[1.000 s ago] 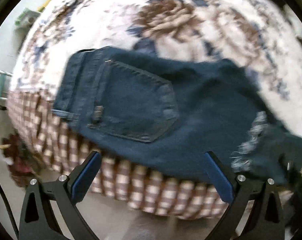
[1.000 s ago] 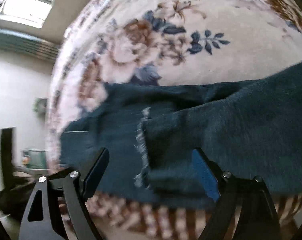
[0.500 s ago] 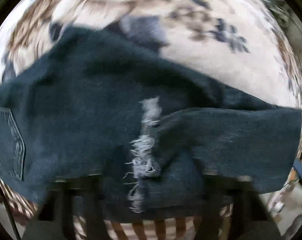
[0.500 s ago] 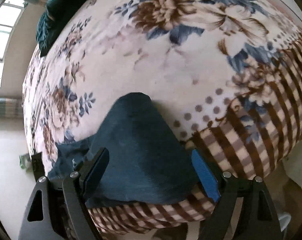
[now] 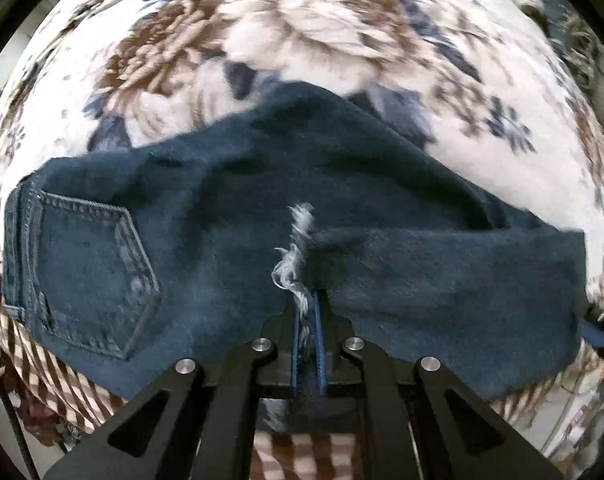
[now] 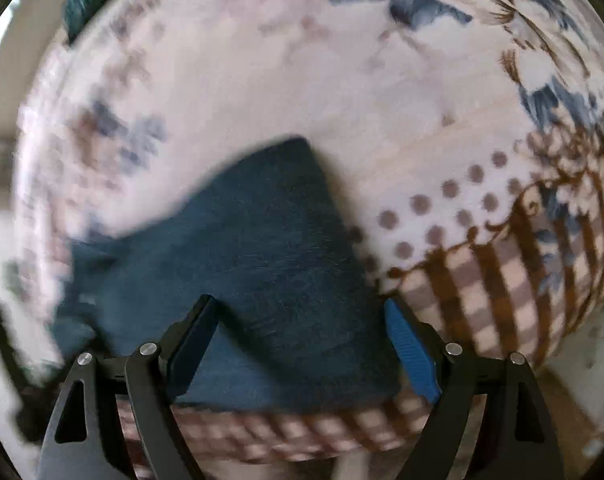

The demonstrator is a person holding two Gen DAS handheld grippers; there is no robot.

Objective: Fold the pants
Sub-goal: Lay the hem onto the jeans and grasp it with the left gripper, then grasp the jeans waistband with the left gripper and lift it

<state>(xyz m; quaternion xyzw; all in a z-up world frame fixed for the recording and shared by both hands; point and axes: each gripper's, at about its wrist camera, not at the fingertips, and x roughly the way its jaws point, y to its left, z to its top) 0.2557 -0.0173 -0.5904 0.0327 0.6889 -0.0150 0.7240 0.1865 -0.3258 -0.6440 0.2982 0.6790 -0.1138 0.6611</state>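
L gripper (image 5: 306, 320) pinches the pants' (image 5: 230, 216) frayed hem, fingers nearly together. R gripper (image 6: 302, 344) fingers wide, straddling denim on the blanket (image 6: 262, 92).

Black, angular linkage arms on the left gripper (image 5: 307, 312), each pierced by a long triangular cut-out and pinned with round silver screws. Thin blue pads lining the inner faces of the jaws. A slim black cable down the left edge of that view. Same black, matte build on the right gripper (image 6: 302, 344): paired struts per side, triangular windows, silver screw heads at the pivots. Ribbed bright-blue pad on one finger (image 6: 411, 354), darker, shadowed pad on the other.
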